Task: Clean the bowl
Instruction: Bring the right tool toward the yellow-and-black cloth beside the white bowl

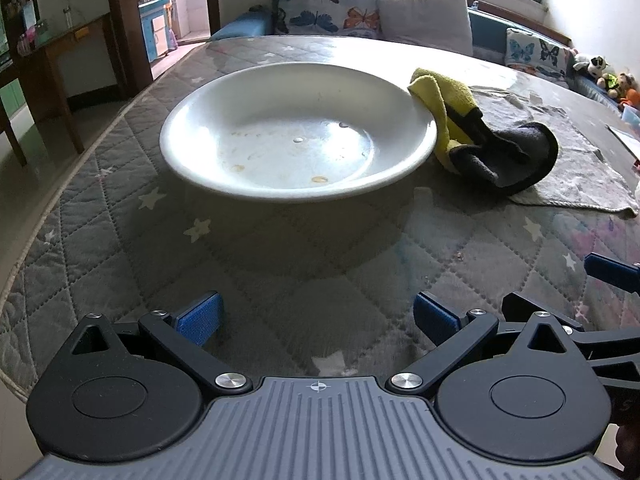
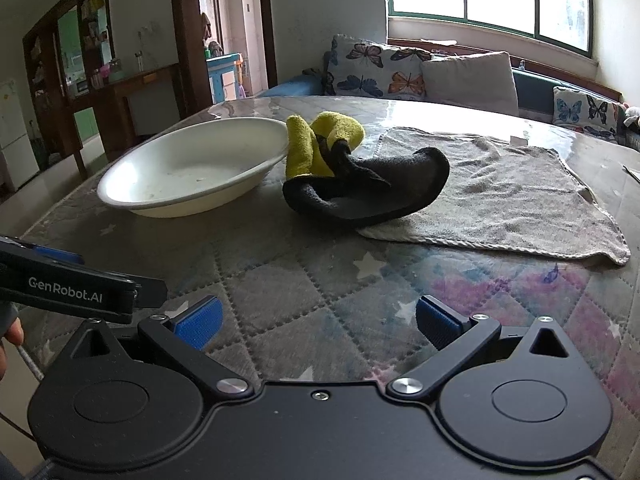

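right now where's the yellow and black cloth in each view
Left wrist view: the yellow and black cloth sits right of centre, its yellow end against the right rim of the white bowl.
Right wrist view: the cloth lies near the centre, just right of the bowl.
Shared landmark: the grey towel under the cloth's black end.

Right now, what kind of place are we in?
Probably a home living or dining room: a round table with a quilted cover, a window bench with butterfly cushions, and a white bowl beside a yellow and black cloth.
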A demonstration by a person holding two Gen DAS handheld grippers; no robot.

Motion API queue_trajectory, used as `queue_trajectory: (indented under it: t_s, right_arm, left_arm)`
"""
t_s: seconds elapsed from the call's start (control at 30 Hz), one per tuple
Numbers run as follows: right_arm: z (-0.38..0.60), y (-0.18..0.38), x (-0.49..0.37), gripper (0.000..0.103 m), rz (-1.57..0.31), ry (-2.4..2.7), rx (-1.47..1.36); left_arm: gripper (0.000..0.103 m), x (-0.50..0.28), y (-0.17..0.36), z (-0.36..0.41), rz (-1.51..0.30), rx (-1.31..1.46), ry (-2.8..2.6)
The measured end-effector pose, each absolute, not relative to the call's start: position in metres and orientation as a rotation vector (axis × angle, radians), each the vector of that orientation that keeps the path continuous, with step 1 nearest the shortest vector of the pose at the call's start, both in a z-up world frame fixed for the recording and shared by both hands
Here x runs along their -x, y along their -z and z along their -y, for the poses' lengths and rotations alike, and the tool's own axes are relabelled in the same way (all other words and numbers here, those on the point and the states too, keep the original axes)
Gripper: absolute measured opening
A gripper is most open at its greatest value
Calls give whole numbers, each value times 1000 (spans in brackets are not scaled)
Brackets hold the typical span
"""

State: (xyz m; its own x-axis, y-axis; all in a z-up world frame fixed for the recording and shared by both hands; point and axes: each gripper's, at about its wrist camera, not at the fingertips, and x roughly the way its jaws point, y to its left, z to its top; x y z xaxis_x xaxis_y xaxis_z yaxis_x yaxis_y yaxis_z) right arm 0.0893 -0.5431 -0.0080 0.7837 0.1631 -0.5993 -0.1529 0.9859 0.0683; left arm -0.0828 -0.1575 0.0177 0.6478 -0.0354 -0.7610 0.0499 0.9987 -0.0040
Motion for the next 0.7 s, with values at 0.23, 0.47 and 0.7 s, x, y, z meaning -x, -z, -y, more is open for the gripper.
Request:
queue_trajectory:
  t_s: [0.23,0.47,0.7]
  right_arm:
    - [543,3,-95,103,-660,-180,-21]
    - [540,0,-99,103,-671,-198,-4]
    - [546,1,-106,103,-696,-174,-24]
  left_arm:
    - [102,77,-21,157,-876,-13,47]
    - [102,72,-25,158,-882,-9,56]
    - [102,65,-24,155,-897,-15,34]
